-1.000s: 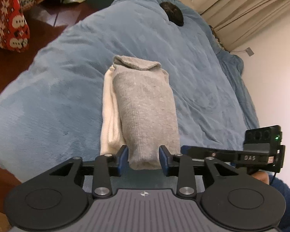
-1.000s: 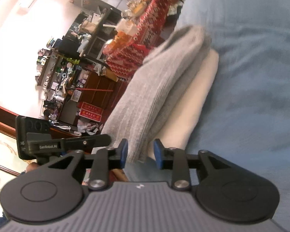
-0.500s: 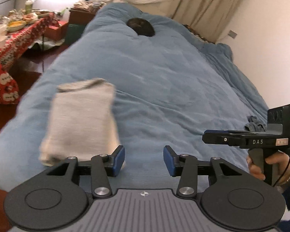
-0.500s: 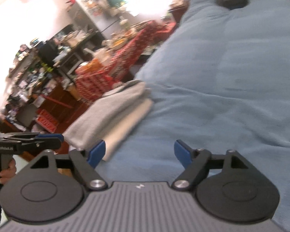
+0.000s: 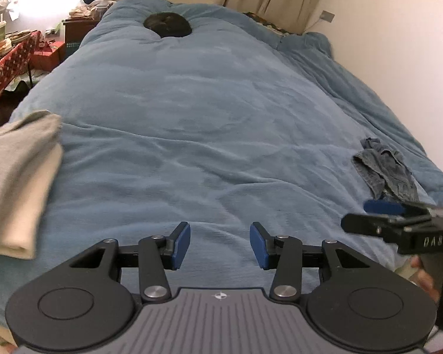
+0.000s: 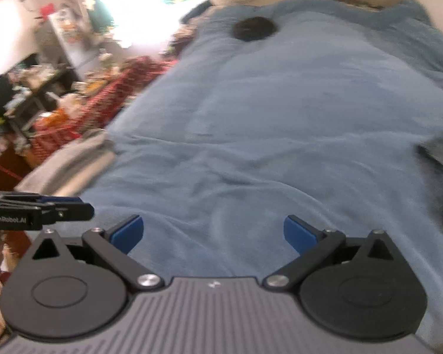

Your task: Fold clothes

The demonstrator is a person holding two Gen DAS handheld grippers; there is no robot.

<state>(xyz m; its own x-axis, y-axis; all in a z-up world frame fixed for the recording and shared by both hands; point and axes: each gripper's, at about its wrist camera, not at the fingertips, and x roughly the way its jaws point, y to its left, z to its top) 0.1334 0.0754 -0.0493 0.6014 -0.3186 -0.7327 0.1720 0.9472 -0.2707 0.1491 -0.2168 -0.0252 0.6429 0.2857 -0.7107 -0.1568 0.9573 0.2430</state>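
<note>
A folded grey garment lies on a folded cream one at the left edge of the blue bed; the same stack shows blurred at the left of the right wrist view. A crumpled denim garment lies at the bed's right side, a dark blur in the right wrist view. My left gripper hovers over bare blanket, jaws opening, nothing between them. My right gripper is also opening, very wide, and empty. The right gripper also shows at the right of the left wrist view, a hand on its handle.
The blue blanket covers the whole bed. A dark round object rests near the pillows. A white wall runs along the right. A red patterned tablecloth and cluttered shelves stand off the left side.
Both grippers let go of the folded grey garment, opened, and swung right across the bed. The stack now sits at the left edge and the denim garment has come into view.
</note>
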